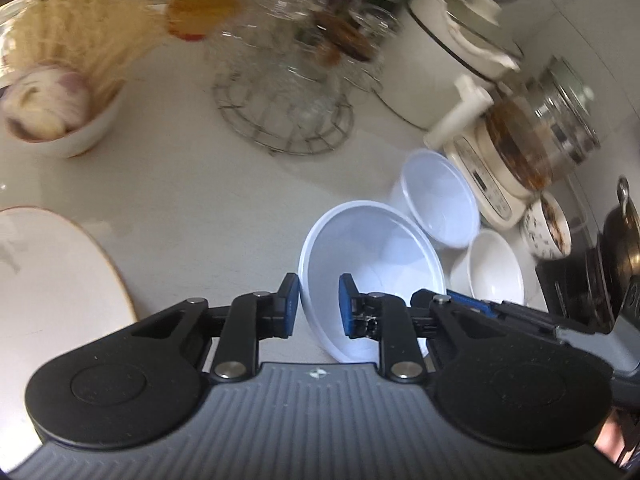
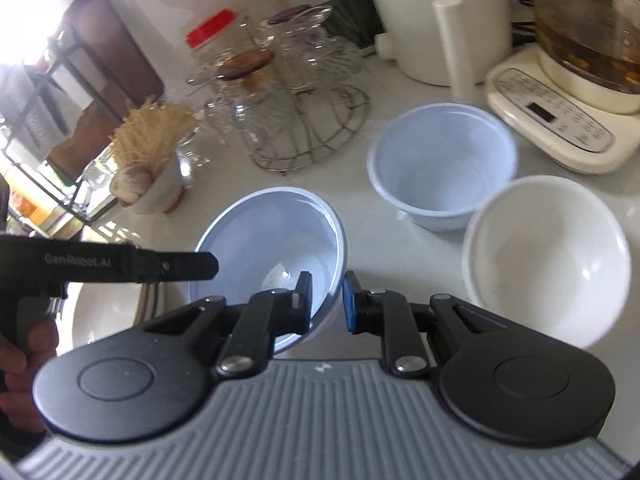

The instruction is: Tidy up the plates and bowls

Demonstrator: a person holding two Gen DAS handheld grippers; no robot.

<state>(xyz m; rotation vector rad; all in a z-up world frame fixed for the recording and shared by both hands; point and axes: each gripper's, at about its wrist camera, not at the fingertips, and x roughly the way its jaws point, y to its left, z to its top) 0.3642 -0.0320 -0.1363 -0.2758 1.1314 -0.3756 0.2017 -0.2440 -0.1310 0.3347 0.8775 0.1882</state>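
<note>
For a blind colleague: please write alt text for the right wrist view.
The right hand-held gripper pinches the near rim of a pale blue bowl; the left hand-held gripper holds its far side. Behind stand another blue bowl and a white bowl.

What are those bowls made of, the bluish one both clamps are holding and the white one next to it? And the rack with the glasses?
The bluish bowl looks like thin plastic: matte, faintly see-through walls. The white bowl seems glazed ceramic: thick rim, sharp shiny highlights. The rack is bare metal wire, silvery.
</note>
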